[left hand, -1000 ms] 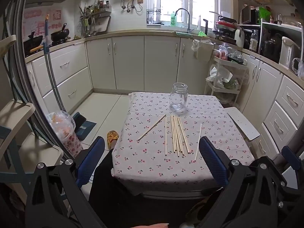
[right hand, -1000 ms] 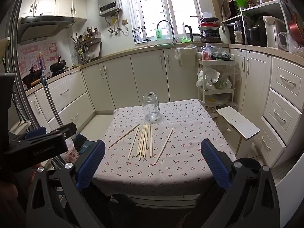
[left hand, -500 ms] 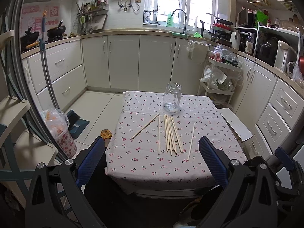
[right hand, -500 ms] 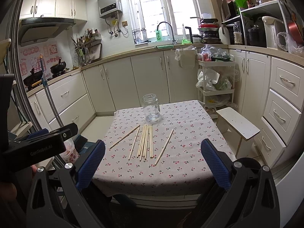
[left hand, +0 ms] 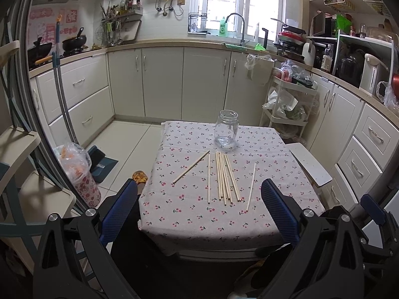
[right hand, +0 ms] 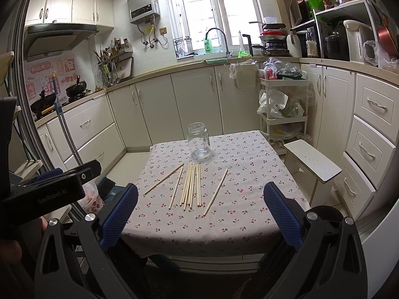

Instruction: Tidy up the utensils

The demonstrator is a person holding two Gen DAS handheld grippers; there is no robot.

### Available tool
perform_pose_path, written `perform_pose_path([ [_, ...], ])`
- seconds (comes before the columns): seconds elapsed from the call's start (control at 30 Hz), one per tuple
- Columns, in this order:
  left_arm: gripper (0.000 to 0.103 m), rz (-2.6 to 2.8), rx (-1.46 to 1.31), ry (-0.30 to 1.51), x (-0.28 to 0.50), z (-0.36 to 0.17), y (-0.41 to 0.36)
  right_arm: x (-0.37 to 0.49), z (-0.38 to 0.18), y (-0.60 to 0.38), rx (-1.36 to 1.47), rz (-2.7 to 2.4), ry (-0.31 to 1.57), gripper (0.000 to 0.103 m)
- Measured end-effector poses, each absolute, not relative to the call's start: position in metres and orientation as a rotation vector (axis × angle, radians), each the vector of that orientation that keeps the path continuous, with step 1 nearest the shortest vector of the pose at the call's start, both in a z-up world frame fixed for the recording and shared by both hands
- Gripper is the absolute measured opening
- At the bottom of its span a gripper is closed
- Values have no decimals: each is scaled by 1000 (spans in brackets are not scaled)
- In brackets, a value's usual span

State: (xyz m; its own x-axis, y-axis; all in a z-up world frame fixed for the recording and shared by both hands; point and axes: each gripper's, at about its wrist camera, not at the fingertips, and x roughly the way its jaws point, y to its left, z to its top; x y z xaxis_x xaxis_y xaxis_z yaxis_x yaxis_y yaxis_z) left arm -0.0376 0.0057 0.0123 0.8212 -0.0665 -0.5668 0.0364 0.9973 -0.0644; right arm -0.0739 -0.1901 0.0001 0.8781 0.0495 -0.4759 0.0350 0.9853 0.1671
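Note:
Several pale wooden chopsticks lie side by side on a small table with a cherry-print cloth; they also show in the right wrist view. One chopstick lies angled to the left and one lies apart on the right. An empty clear glass jar stands upright just behind them, also in the right wrist view. My left gripper is open and empty, short of the table's near edge. My right gripper is open and empty there too.
A white stool stands right of the table. A bagged bin, a dustpan and a mop handle are on the left. A trolley and cabinets line the back and right. The left gripper's body shows at the right view's left.
Both grippers have risen and drawn back a little from the table, so it sits lower and smaller in view. The chopsticks and jar have not moved.

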Motion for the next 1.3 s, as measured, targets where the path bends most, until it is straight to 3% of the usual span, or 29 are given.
perform_pose_path([
  [1.3,95,-58,-47,606,-31,5,8,-65,-18,-181,173,14,536,97],
])
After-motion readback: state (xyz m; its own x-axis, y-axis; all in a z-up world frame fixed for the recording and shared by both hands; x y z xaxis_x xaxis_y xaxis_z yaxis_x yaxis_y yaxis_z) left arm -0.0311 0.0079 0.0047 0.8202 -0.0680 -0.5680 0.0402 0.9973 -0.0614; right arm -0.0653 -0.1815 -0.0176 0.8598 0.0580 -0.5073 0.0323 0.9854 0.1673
